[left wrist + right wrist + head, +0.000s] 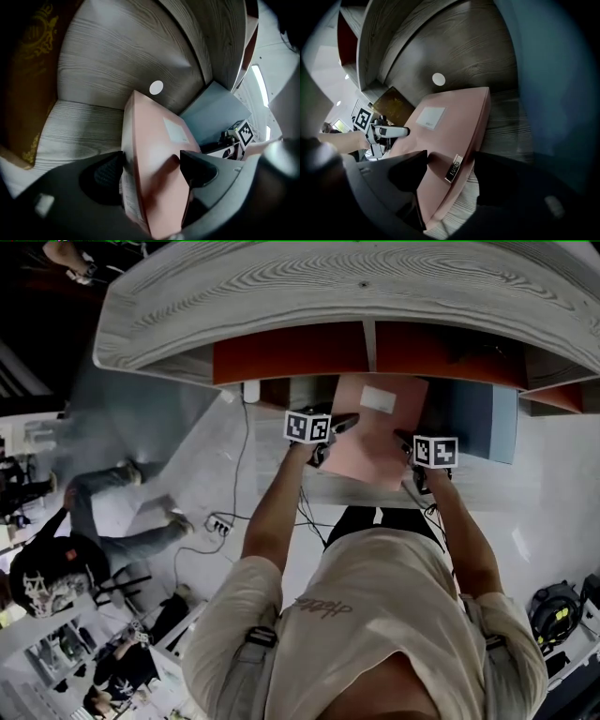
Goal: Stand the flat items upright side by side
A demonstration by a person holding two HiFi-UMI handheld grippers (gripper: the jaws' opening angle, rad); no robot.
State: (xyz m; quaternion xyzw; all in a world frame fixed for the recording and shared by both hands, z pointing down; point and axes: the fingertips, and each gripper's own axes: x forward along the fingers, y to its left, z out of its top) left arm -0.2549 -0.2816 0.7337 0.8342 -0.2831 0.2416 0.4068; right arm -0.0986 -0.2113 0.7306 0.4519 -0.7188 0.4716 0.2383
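We see the grey wood-grain shelf (281, 296) spanning the top of the head view. In its open compartment at frame centre, the flat pink box with a white label (375, 442) stands tilted. Our left gripper (343, 424) pinches the box's left edge, and our right gripper (405, 439) pinches its right edge.

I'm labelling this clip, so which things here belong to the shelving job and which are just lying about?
Job: pink box, gripped by left gripper and right gripper; grey-blue flat item; dark gold-patterned item; wooden shelf.
Lying about: power strip and cable on the floor.
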